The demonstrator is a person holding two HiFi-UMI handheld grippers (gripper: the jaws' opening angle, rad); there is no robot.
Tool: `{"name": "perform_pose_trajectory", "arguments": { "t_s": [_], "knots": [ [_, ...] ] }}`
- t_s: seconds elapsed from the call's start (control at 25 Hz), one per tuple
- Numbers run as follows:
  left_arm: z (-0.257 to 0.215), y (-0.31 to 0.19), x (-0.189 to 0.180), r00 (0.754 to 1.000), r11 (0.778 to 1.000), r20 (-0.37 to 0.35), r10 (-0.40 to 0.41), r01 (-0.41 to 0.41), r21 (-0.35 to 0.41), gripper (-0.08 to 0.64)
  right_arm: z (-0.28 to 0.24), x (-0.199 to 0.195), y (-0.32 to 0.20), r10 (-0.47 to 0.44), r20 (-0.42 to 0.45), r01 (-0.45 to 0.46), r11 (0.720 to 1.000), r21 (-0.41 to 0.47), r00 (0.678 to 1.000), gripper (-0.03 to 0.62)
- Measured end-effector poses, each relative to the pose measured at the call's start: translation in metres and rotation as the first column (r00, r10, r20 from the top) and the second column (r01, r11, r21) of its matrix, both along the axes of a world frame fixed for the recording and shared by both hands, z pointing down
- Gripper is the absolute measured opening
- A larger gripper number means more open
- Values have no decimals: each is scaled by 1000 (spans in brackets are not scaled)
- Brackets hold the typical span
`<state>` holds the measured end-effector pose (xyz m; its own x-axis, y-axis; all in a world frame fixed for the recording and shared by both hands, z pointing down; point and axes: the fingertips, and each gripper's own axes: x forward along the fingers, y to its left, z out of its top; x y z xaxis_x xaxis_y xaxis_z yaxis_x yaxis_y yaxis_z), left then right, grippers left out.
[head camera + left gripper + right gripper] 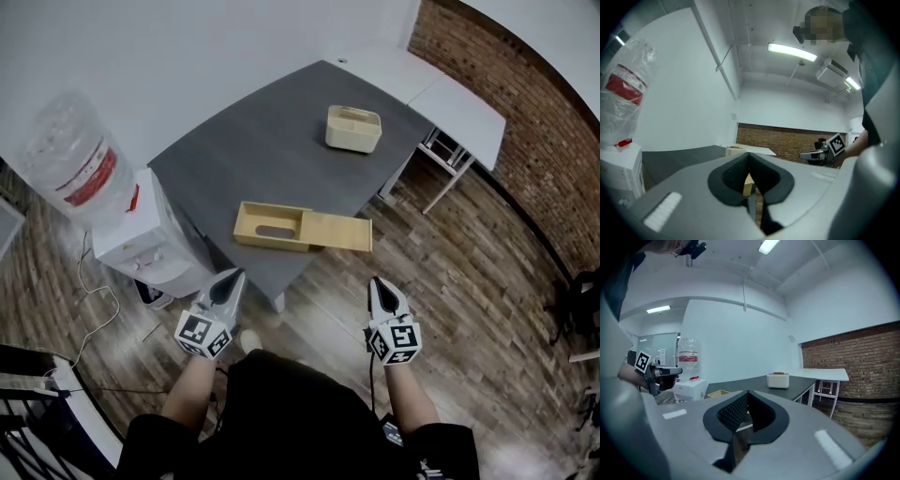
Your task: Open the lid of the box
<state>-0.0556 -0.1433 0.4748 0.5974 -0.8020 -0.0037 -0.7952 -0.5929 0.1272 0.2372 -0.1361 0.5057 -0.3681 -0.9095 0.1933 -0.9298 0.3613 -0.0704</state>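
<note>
Both clenched on nothing: left gripper (232, 279), right gripper (379, 287), low in frame, off the table (244, 141). Mid-frame: wooden box (270, 226), lid (339, 232) slid out rightward. Probably best: pinch lid's free end, pull straight along box length, keep level, brace box.

- No legible text, brand or number in any view.
- red label (91, 178) on water bottle (54, 141): print too blurred to read.
- square markers (198, 330) on left gripper (233, 275) and right gripper (377, 281): patterns only, no characters.
</note>
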Motion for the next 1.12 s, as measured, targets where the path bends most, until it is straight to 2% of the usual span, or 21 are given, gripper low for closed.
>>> {"name": "perform_pose_trajectory", "arguments": {
  "t_s": [0.2,0.56,0.64,0.8,0.88,1.12],
  "knots": [
    [-4,3,-4,1000,1000,1,15,-15,8,0,-13,6,14,35,31,-36,999,40,999,2],
    [-6,3,-16,999,999,-12,49,-48,14,0,-11,-2,14,71,40,-72,997,28,997,0],
    [-7,1,-19,998,999,-37,45,-44,6,0,-11,-5,12,70,50,-71,997,27,996,0],
    [-17,-6,-23,984,999,-177,27,-31,-18,0,-9,-11,7,68,63,-70,997,17,996,1],
    [-20,-9,-25,975,999,-220,20,-26,-27,0,-8,-15,6,67,73,-68,998,10,995,0],
    [-18,-13,-26,978,999,-206,21,-27,-28,0,-6,-17,5,72,72,-72,997,-6,995,1]
  ]
}}
